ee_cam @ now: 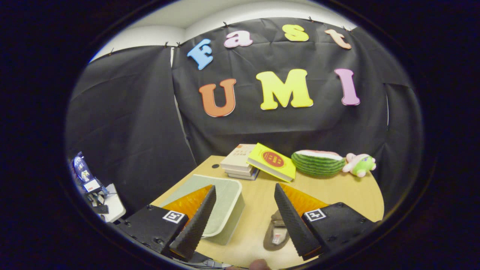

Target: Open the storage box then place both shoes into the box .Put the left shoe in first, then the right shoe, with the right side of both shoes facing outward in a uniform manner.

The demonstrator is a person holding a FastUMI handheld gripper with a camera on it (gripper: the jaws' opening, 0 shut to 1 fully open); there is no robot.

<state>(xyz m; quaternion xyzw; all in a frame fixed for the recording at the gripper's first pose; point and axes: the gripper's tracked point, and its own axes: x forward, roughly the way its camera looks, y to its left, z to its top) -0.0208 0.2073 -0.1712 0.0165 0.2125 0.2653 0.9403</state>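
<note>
Gripper view, lower left: the pale lidded storage box (221,210) lies closed by the left finger, probably light, stiff plastic (best lifted at its lid rim). The gripper (245,208) gapes wide, empty; a brown shoe (275,234), probably soft, lies lower centre beside the right finger.

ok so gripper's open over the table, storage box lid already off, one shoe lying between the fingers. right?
Not quite: the gripper view shows the storage box with its lid still on, flat over the top. The rest holds: the gripper is open above the table, and one shoe lies between the fingers, close by one of them.
</note>
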